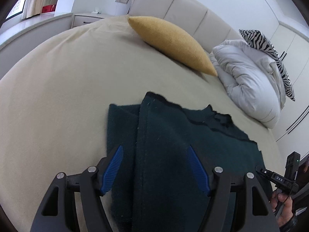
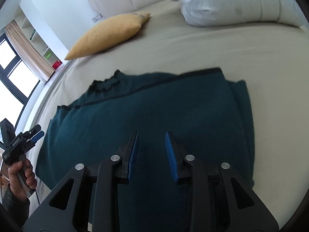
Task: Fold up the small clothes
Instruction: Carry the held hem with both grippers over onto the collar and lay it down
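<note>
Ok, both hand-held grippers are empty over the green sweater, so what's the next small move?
Probably lower the right hand-held gripper onto the near edge of the dark green sweater and pinch it. The sweater lies flat on the bed, one side already folded in, and both hand-held grippers, the left one included, are open above it with nothing between their pads.

Beige bed (image 1: 58, 81), padded headboard (image 1: 173, 5), bright window (image 2: 11, 71).
</note>
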